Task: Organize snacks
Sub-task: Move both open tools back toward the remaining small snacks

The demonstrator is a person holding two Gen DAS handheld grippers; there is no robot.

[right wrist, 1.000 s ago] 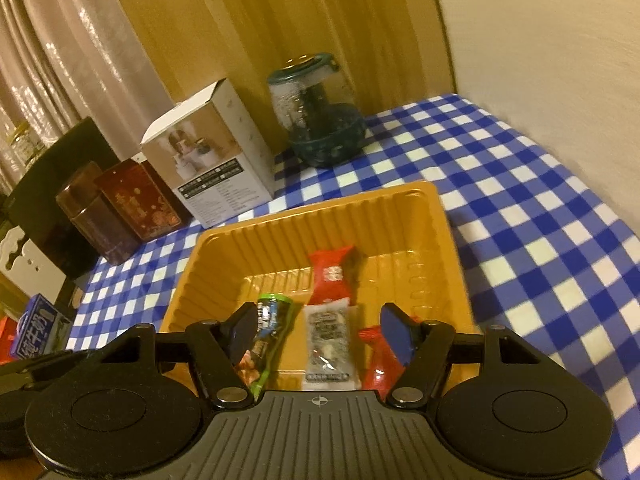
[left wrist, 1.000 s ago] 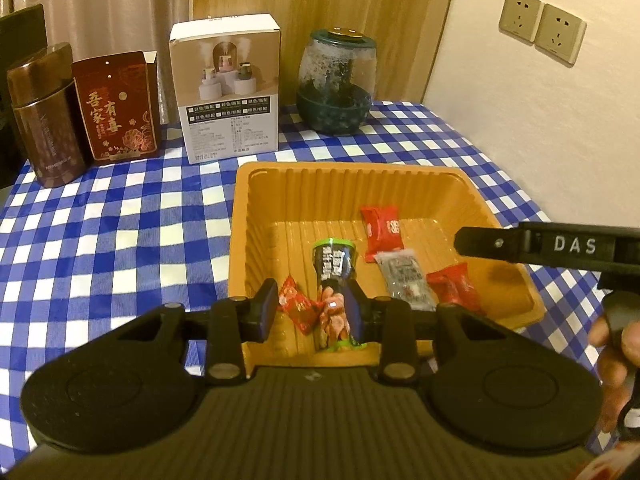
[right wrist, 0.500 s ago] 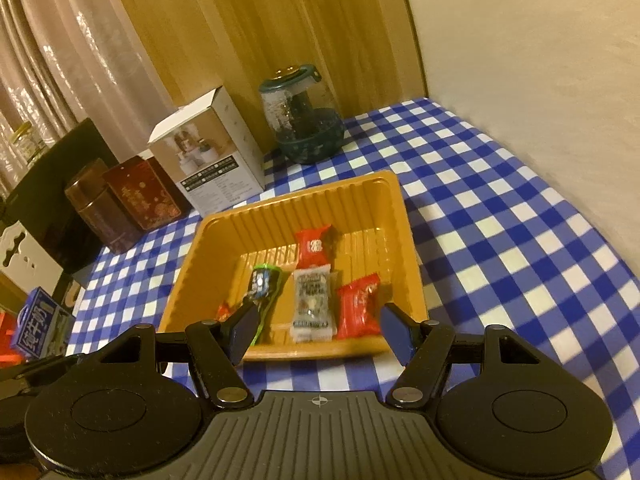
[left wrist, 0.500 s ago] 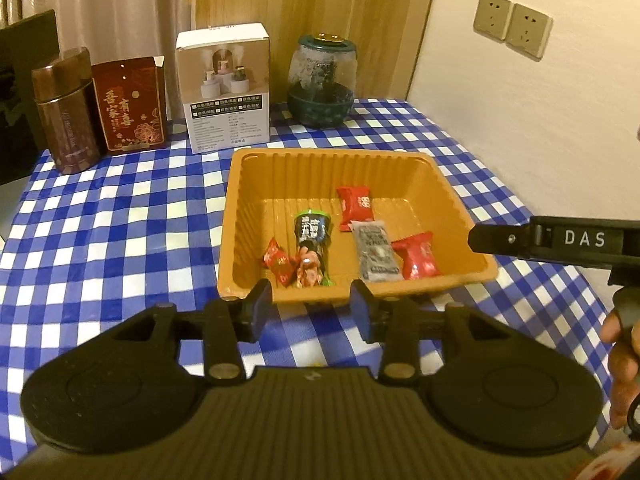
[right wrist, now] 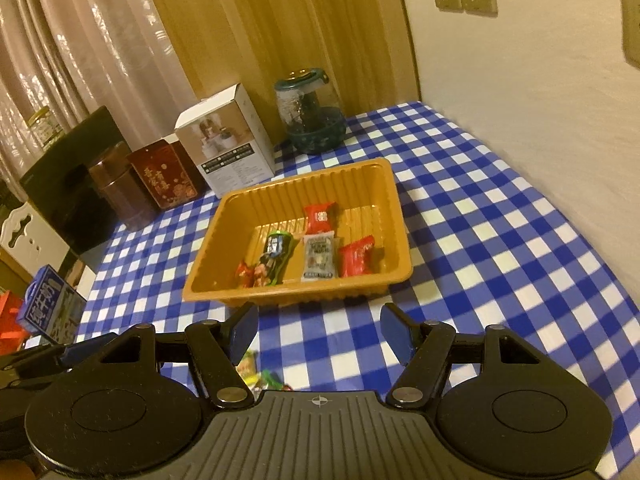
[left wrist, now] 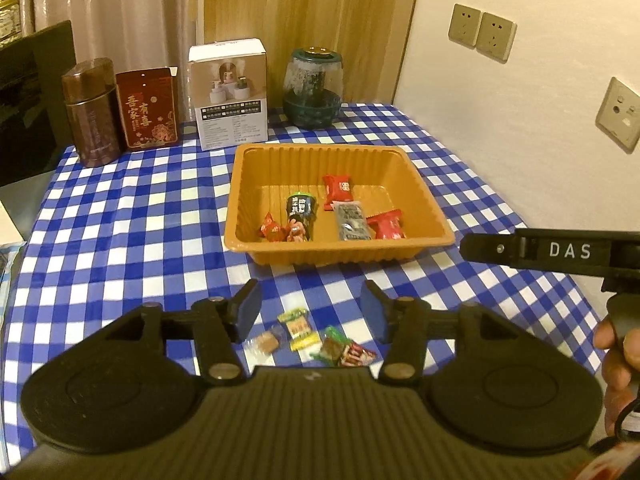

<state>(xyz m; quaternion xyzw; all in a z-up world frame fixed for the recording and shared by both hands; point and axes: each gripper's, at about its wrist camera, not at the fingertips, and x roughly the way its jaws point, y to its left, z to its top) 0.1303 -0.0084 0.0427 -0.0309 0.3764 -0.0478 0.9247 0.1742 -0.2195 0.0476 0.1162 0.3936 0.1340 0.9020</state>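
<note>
Now | left gripper (left wrist: 310,309), right gripper (right wrist: 320,332) pulled back from tray (left wrist: 436,222) | jaws wide open, empty

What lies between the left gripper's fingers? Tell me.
Four small wrapped snacks on the checked tablecloth, short of the orange tray; left gripper open. Left wrist view.

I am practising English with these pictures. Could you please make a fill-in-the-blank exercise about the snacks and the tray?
1. The orange tray holds ____ snack packets.
2. The loose snacks lie on the checked ____, outside the tray.
3. Both the left gripper and the right gripper are open and hold ____.

Missing words: five; tablecloth; nothing
</note>
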